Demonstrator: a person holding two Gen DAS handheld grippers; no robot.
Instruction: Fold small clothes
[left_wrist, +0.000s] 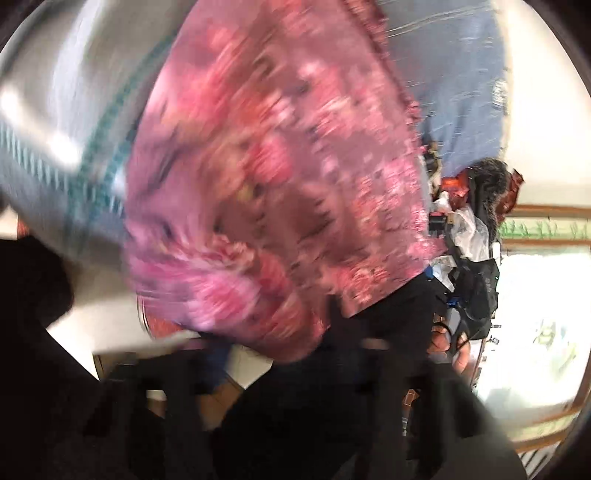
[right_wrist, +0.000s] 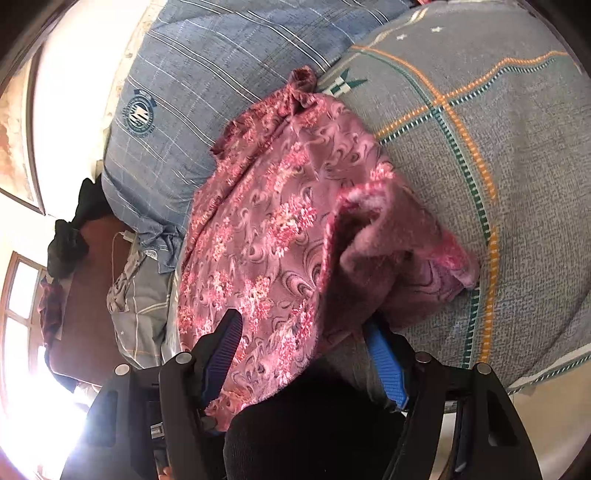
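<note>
Pink floral garment (right_wrist: 280, 229) is spread on the grey bed blanket (right_wrist: 517, 184), right ahead of the right gripper (right_wrist: 306, 354), whose jaws are parted around its near hem. Left gripper's state cannot be told through blur. Hem should be pinched squarely before folding.

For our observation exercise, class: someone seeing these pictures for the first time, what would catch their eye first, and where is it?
First, the pink floral fleece garment, rumpled in the middle of the right wrist view, one edge turned up to show its fuzzy underside. It lies across a grey woven blanket with orange and green stripes and a blue checked pillow. The right tongs straddle its near edge, blue pads apart.
</note>
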